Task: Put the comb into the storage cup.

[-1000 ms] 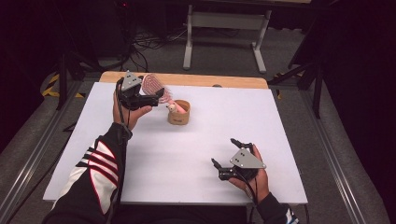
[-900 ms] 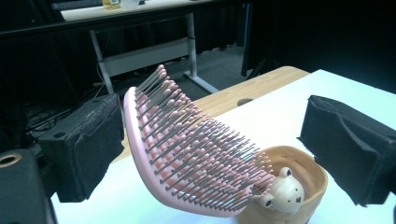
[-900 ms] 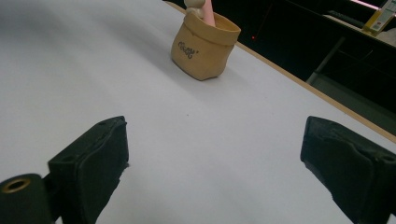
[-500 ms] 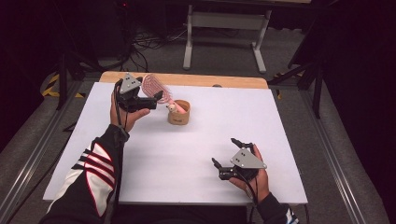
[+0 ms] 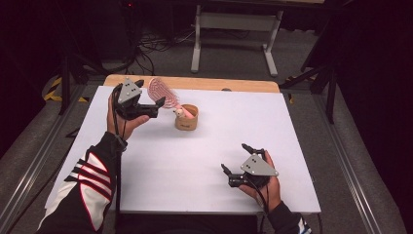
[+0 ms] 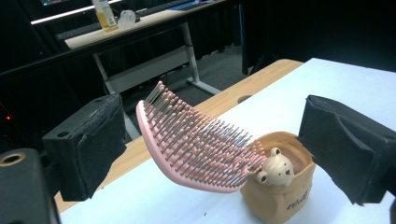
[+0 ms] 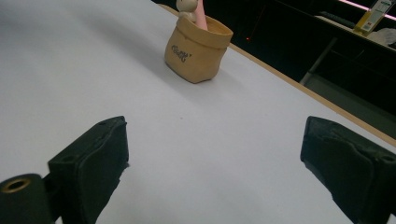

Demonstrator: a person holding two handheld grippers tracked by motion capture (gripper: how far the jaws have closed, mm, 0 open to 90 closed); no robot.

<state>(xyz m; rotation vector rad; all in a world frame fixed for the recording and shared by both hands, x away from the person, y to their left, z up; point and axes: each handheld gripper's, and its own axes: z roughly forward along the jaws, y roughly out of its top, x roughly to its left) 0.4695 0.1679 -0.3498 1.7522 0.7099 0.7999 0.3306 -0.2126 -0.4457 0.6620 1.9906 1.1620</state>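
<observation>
A pink hairbrush [image 5: 163,91] stands handle-down in a small tan pot [image 5: 186,119] at the table's back left, its bristled head leaning left. A little bear figure [image 5: 179,112] perches on the pot's rim. My left gripper [image 5: 151,95] hovers open just left of the brush head. In the left gripper view the hairbrush [image 6: 196,144] lies between the wide-apart jaws without touching either, beside the pot [image 6: 280,196]. My right gripper [image 5: 235,157] rests open near the front right with nothing in it. Its view looks across the table at the pot [image 7: 198,46].
The white table top [image 5: 195,170] has a wooden strip [image 5: 195,84] along its far edge. Beyond it stand a grey desk frame [image 5: 234,29] and floor cables [image 5: 156,44]. Metal rails [image 5: 29,161] flank the table.
My left gripper has drawn back slightly to the left and toward the person, with its jaws now apart from the brush head. The brush stays leaning in the pot. The right gripper has not moved.
</observation>
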